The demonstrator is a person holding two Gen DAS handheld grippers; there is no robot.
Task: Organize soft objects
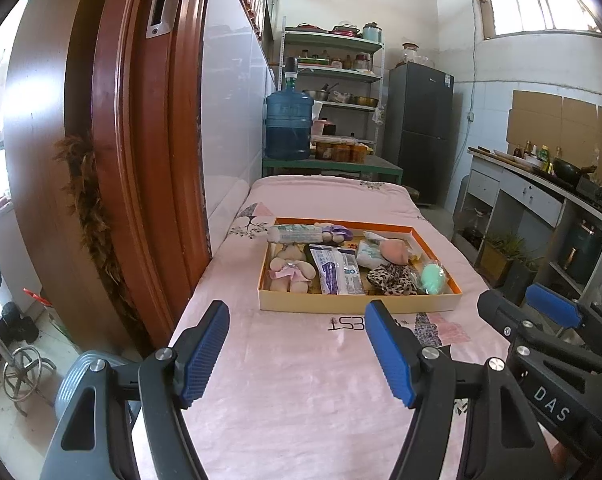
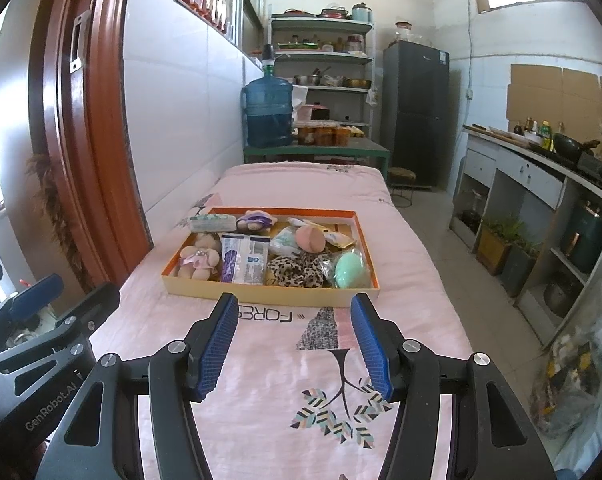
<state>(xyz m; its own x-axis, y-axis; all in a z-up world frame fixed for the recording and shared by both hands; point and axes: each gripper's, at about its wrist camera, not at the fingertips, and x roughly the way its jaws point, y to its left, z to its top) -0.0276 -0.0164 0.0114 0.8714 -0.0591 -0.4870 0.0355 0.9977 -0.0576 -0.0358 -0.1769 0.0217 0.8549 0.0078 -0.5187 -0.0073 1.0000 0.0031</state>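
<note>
A shallow orange-rimmed box [image 1: 357, 304] [image 2: 269, 290] sits on a pink-covered table. It holds a beige plush bear [image 1: 291, 270] [image 2: 197, 260], a purple plush [image 1: 337, 233] [image 2: 255, 220], wipe packets [image 1: 337, 270] [image 2: 245, 260], a leopard-print scrunchie [image 1: 393, 278] [image 2: 299, 268], a pink puff [image 1: 395, 251] [image 2: 309, 239] and a mint sponge in a bag [image 1: 433, 278] [image 2: 351, 268]. My left gripper [image 1: 299, 316] is open and empty, short of the box. My right gripper [image 2: 295, 308] is open and empty, just before the box's near wall.
A wooden door frame [image 1: 141, 160] stands left of the table. Beyond the table's far end are a water jug [image 1: 289, 124], shelves [image 1: 333, 72] and a dark fridge [image 1: 419, 128]. A kitchen counter [image 2: 541, 172] runs along the right.
</note>
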